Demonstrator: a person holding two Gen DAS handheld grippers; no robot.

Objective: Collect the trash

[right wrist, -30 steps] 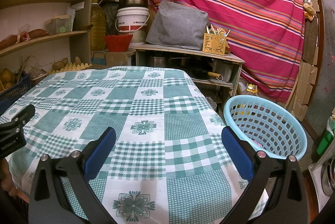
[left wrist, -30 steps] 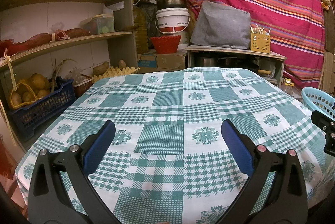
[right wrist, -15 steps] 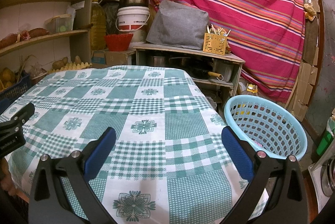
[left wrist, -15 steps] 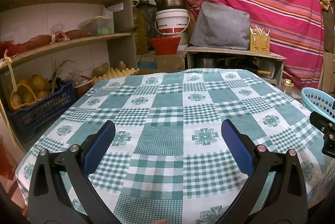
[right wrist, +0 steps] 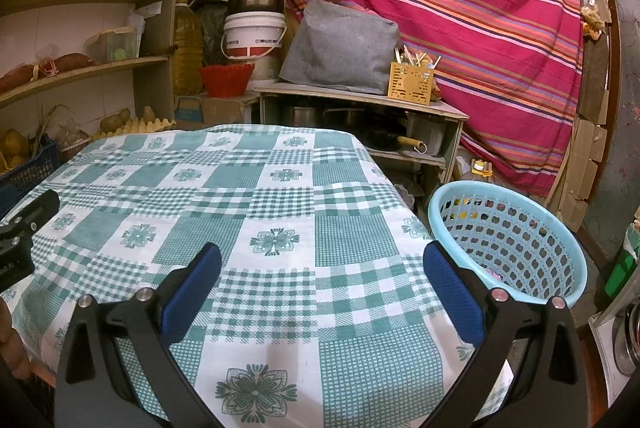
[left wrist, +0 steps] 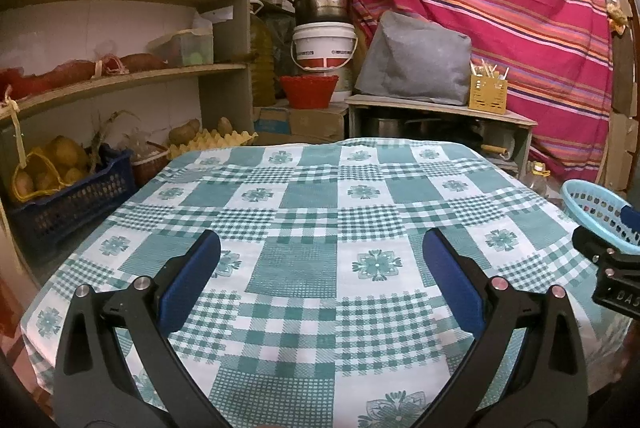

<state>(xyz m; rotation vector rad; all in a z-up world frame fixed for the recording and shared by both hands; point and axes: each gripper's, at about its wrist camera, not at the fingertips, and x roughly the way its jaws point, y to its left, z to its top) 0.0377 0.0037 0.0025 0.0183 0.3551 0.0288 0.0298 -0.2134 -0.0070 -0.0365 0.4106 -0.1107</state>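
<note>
A light blue perforated basket stands on the floor right of the table, with a small bit of something at its bottom; its rim also shows in the left wrist view. The table carries a green-and-white checked cloth, also in the right wrist view, with no trash visible on it. My left gripper is open and empty above the cloth's near part. My right gripper is open and empty above the table's right near corner, beside the basket. Each gripper shows at the edge of the other's view.
Wooden shelves with produce and a dark blue crate stand at the left. At the back are a white bucket, a red basket, a grey cover on a low cabinet and a striped red curtain.
Both views have shifted slightly; the cameras sit a little lower and closer over the cloth. Both grippers stay open and empty.
</note>
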